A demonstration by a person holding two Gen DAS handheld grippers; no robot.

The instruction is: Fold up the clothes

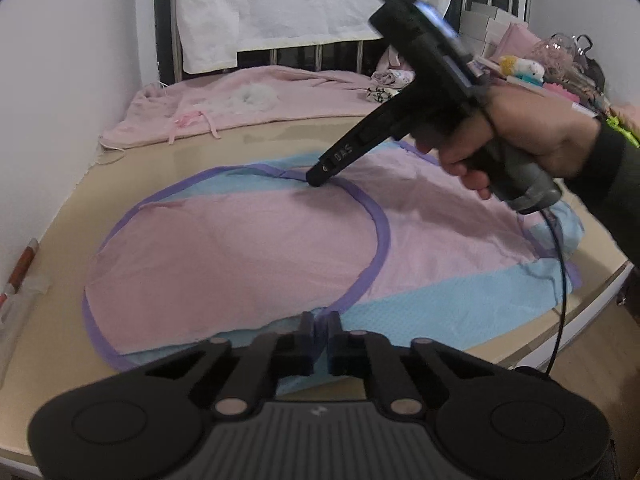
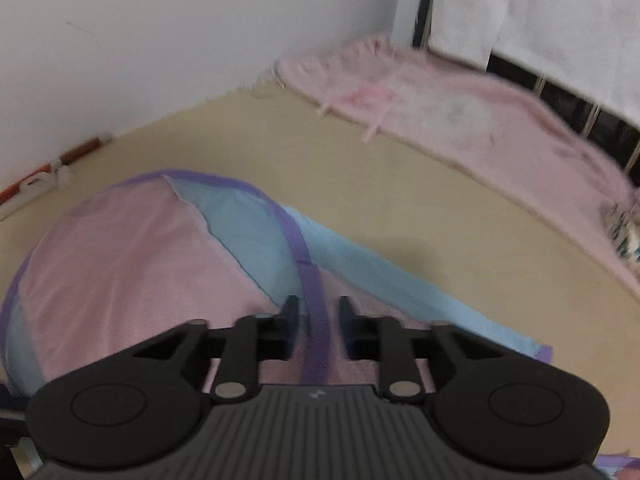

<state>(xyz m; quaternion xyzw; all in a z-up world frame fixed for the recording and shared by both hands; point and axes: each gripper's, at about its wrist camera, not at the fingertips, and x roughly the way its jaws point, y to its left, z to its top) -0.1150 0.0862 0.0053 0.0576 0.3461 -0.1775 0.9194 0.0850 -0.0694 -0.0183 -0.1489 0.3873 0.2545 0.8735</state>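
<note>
Left gripper (image 1: 319,336) clenched on purple trim (image 1: 382,236) at cloth (image 1: 240,248) near edge, anchoring it; right gripper (image 2: 316,312) held released astride far trim for the fold.

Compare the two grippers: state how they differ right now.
The left gripper is shut on the purple trim at the near edge of the pink and blue garment; the right gripper is open, straddling the trim without pinching it. The left sits at the garment's near edge, while the right sits at its far side. Both are black two-finger tools at the same purple trim.
</note>
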